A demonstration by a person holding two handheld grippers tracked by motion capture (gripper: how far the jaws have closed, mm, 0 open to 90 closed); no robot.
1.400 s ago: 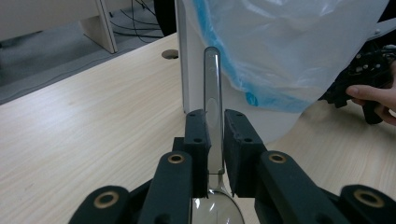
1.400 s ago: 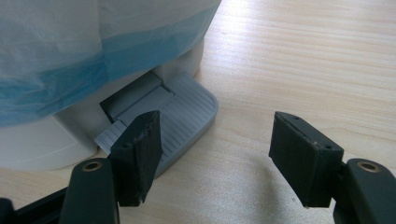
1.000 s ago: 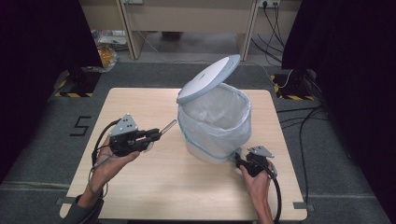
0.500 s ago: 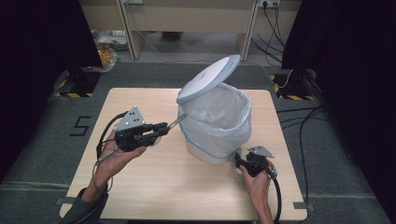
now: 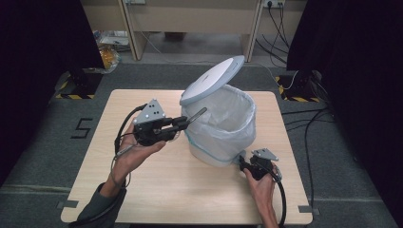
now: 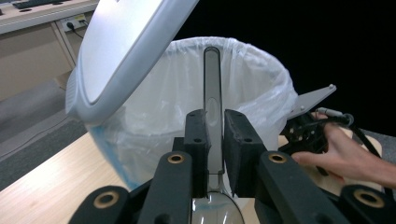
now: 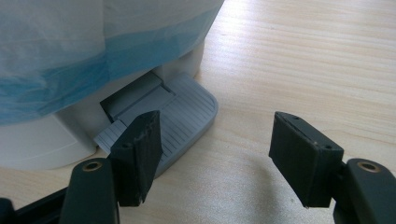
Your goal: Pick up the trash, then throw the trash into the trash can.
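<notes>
With its lid (image 5: 211, 80) tilted up, the bin (image 5: 223, 126) stands on the table (image 5: 157, 190), lined with a white bag (image 6: 252, 79). Left gripper (image 5: 183, 123): jaws clamped on a spoon (image 6: 212, 84), handle outward and its tip at the bin's near rim, probably so that the spoon can drop straight into the bag. Right gripper (image 7: 215, 154): low at the bin's base, jaws apart and empty, one jaw resting on the grey pedal (image 7: 177, 121). This pressure apparently holds the lid up, leaving the opening free on the spoon's side.
</notes>
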